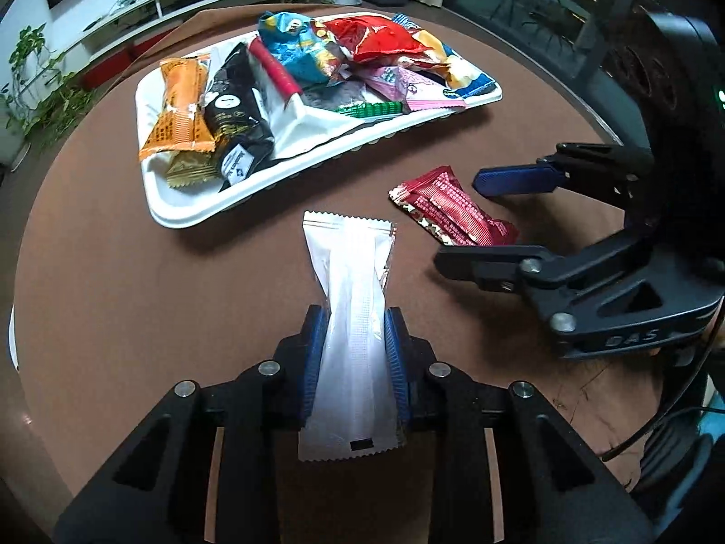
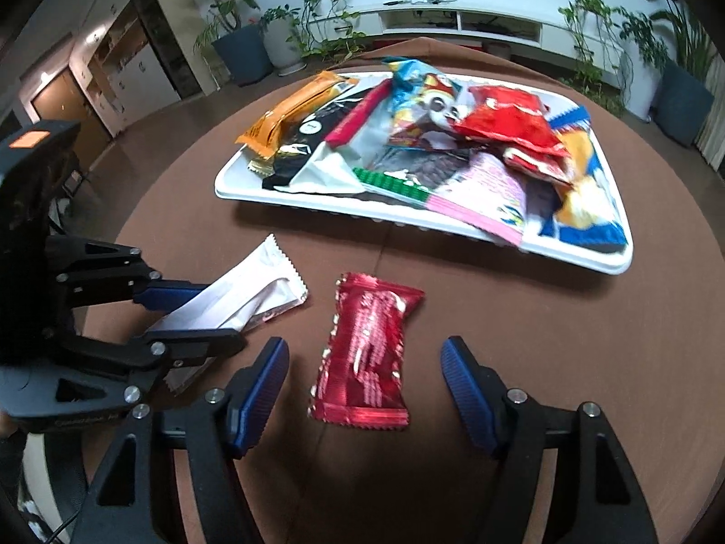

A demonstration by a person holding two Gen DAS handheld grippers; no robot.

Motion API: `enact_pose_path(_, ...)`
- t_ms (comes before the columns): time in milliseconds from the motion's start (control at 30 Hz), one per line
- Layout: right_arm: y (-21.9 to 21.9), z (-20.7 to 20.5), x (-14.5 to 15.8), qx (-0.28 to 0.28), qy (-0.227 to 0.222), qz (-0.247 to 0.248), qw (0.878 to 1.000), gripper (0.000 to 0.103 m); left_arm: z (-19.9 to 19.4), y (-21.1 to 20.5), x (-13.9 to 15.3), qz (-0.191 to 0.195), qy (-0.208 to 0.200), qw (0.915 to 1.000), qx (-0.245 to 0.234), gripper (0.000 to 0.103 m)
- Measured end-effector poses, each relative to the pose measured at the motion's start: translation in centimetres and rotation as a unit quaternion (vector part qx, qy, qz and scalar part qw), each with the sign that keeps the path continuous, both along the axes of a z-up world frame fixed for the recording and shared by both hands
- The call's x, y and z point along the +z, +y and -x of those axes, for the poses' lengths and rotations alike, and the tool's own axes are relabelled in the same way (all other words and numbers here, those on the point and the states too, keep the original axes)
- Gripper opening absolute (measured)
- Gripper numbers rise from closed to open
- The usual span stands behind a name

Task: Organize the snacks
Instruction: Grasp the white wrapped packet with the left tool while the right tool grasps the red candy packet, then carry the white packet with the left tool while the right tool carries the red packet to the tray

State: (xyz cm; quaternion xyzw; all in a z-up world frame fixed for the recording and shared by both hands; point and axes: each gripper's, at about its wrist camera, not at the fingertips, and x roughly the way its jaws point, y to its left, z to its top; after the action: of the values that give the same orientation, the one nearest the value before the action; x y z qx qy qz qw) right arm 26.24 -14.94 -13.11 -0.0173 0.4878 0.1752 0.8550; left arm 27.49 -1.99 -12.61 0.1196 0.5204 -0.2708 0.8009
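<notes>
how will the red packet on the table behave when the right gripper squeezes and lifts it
The red packet looks like crinkly foil, so it will probably crumple rather than stay stiff. Its glossy surface may slip between the pads. Small and flat, it seems light and unlikely to roll.

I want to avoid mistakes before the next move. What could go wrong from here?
1. The left claw pinches only the near part of the white packet, so the limp packet may slip out when lifted.
2. The tray is crowded already; another packet could slide off.
3. The open right claw may push the red packet away.
</notes>
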Motion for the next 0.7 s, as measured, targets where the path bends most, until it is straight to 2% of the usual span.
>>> enact_pose_path(233,2.6,-0.4,-0.2,0.005,-0.013,0.075,0.997,0.068,0.9,0.7,0.1,0.008,-0.001,0.9999,0.012,0.025)
enact_pose_path(467,2.9,-0.7,0.2,0.004,0.001,0.080,0.997,0.063,1.4,1.3,0.2,0.020,-0.002,0.9996,0.022,0.025)
enact_pose_path(600,3.3,-0.4,0.7,0.008,0.008,0.082,0.997,0.036,1.6,1.4,0.3,0.022,-0.002,0.9995,0.024,0.025)
enact_pose_path(700,3.1,-0.4,0.7,0.008,0.010,0.078,0.997,0.033,1.7,1.6,0.4,0.025,-0.002,0.9994,0.026,0.025)
